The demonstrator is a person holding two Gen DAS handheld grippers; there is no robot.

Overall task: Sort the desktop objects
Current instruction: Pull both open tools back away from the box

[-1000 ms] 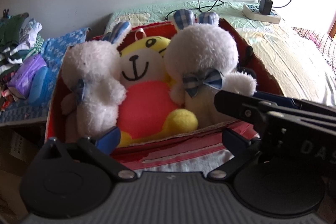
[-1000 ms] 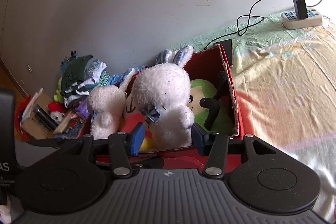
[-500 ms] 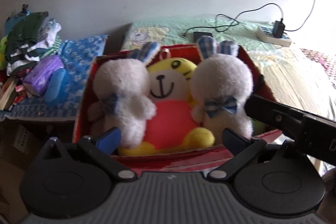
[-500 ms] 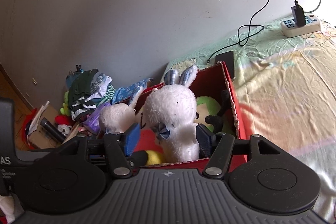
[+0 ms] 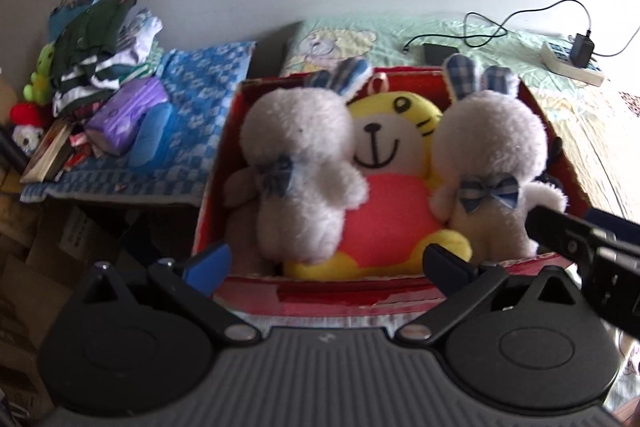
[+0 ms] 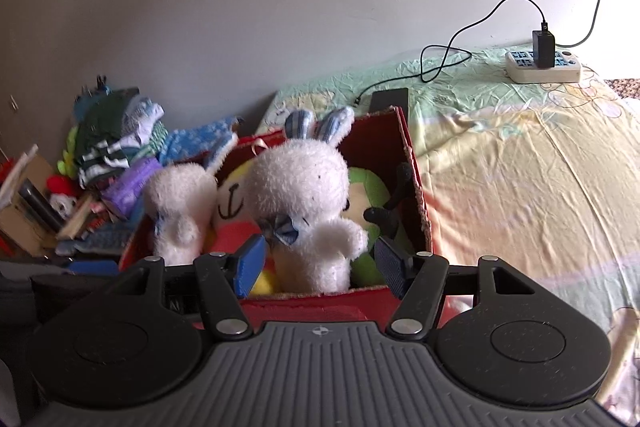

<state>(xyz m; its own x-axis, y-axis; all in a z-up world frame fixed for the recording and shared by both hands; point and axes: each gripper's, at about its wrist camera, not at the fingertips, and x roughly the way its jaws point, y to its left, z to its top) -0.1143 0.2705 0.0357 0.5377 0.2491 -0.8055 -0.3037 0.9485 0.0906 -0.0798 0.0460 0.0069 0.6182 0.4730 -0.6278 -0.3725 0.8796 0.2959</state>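
Red box (image 5: 404, 297) of plush toys (image 5: 384, 187)

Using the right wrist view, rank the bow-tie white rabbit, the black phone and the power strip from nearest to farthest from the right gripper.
1. White rabbit, in the red box, just ahead of the right gripper.
2. Black phone, behind the box.
3. Power strip, far right, near the wall.

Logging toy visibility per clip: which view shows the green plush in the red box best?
The right wrist view: the green plush shows its face beside the right white bunny. In the left wrist view that bunny hides it entirely.
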